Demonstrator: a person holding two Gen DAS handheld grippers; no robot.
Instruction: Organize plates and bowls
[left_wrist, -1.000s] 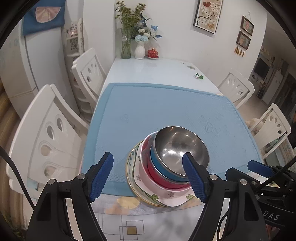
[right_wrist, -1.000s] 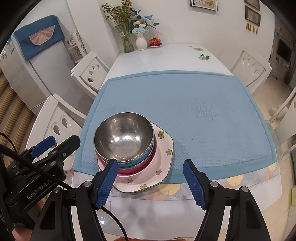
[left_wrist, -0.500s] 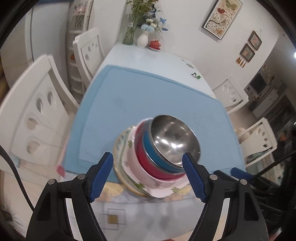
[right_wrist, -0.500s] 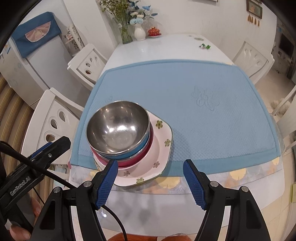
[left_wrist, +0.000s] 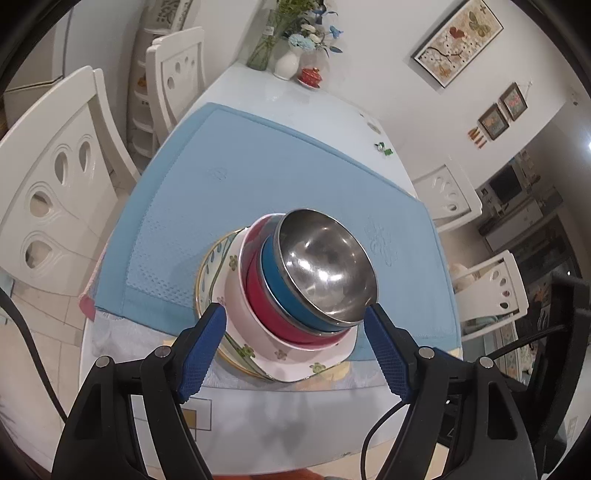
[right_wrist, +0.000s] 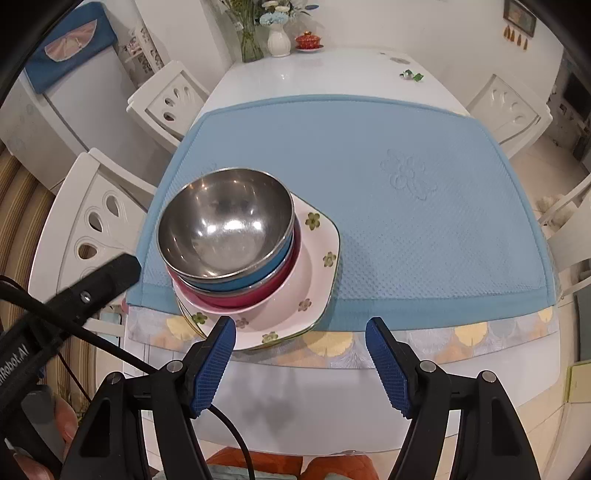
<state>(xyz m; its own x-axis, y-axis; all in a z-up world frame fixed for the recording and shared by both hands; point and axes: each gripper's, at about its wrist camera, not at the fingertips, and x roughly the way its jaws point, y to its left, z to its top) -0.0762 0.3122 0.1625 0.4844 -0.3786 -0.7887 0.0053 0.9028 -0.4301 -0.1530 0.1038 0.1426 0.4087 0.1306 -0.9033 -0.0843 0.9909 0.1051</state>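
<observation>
A steel bowl (left_wrist: 325, 266) (right_wrist: 225, 236) tops a nested stack over a blue bowl (left_wrist: 280, 291) (right_wrist: 258, 277) and a red bowl (left_wrist: 266, 314) (right_wrist: 251, 297). They rest on a square floral plate (left_wrist: 306, 365) (right_wrist: 317, 258), with a round yellow-rimmed plate (left_wrist: 210, 273) underneath. The stack stands on the near left corner of the blue mat (left_wrist: 258, 166) (right_wrist: 406, 240). My left gripper (left_wrist: 295, 314) hovers open just before the stack, its fingers either side of the plates without pressing. My right gripper (right_wrist: 299, 325) is open and empty, at the plate's near right edge.
The white table (right_wrist: 314, 398) has white chairs (left_wrist: 55, 192) (right_wrist: 509, 107) along both sides. A vase of flowers (right_wrist: 277, 37), a red lidded cup (right_wrist: 308, 40) and a small green object (right_wrist: 410, 75) sit at the far end. The left gripper's body (right_wrist: 92, 284) crosses the right wrist view.
The left wrist view has rolled and tipped down, so the stack now sits closer between the left fingers. The right view has tipped down a little. Both grippers stay open.
</observation>
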